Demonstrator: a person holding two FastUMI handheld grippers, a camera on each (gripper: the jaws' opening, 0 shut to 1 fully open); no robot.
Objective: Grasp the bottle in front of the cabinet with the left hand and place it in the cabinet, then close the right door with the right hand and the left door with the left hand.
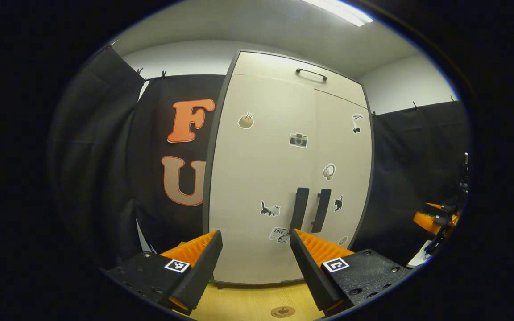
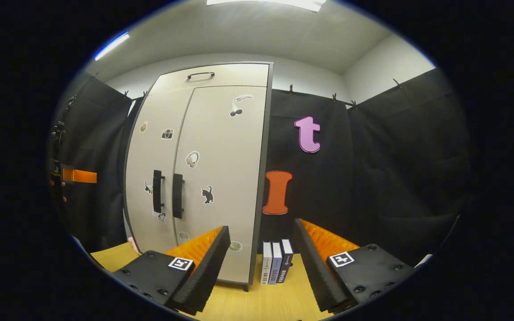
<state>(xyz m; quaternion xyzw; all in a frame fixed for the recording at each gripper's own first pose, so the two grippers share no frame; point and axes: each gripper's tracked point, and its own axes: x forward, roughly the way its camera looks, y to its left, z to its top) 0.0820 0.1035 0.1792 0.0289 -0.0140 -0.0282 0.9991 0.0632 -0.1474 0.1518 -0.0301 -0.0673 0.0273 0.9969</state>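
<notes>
The cabinet, a tall pale cream cupboard with a dark grey frame and small stickers scattered over its front, stands on the light wooden tabletop with both doors shut, so whatever is inside it is hidden. The left door and the right door meet at a thin seam, and two black vertical bar handles sit side by side at that seam. A shallow top panel with a dark curved handle closes the cabinet above the doors.

In the left gripper view the left gripper faces the cabinet squarely; its fingers stand wide apart and hold nothing, and the handles rise just above the gap between them, apart from both fingers. The cabinet's foot is partly covered by the fingers.

In the right gripper view the cabinet lies left of centre, seen at an angle. The right gripper is likewise spread wide and empty, well apart from the doors. Between its fingers, three upright books stand on the tabletop just beside the cabinet's right side. At the far left edge of this view the other gripper shows small and dim, too dark to make out clearly.
</notes>
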